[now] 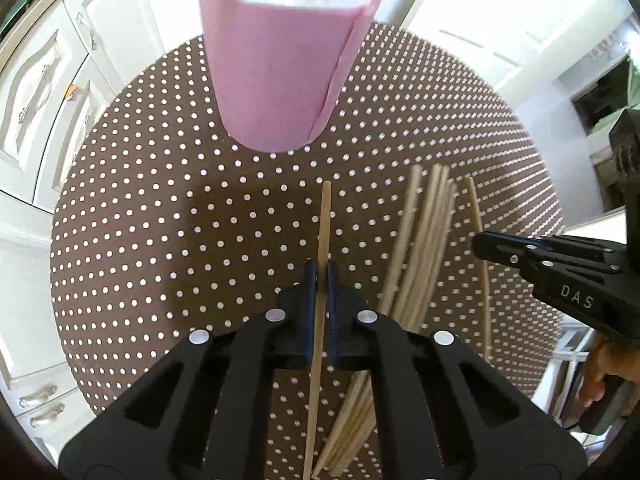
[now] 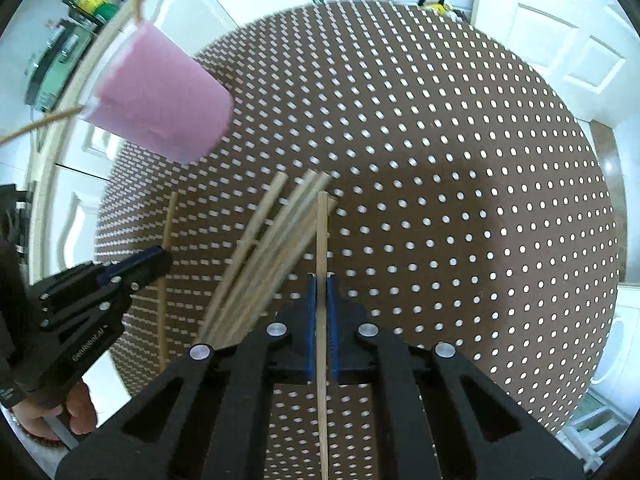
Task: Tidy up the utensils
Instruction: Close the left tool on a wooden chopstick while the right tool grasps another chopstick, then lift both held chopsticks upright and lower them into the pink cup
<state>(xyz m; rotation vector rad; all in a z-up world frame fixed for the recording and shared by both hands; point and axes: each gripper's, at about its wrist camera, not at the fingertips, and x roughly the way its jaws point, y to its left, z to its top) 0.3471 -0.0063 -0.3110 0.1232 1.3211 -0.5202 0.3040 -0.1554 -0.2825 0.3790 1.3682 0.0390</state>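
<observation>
A pink cup (image 1: pixel 280 68) stands on the round brown dotted table (image 1: pixel 180 220) and holds a few wooden chopsticks; it also shows in the right wrist view (image 2: pixel 160 96). My left gripper (image 1: pixel 321 276) is shut on one wooden chopstick (image 1: pixel 325 220), held above the table short of the cup. My right gripper (image 2: pixel 321 284) is shut on another chopstick (image 2: pixel 322 232). A loose bundle of several chopsticks (image 1: pixel 424 240) lies on the table between the grippers, also in the right wrist view (image 2: pixel 268 248). The right gripper appears at the right of the left wrist view (image 1: pixel 480 245).
White cabinets with metal handles (image 1: pixel 48 80) surround the table on the left. A white panelled door (image 2: pixel 560 40) stands behind the table. Bottles and jars (image 2: pixel 92 0) sit on a counter at the far left.
</observation>
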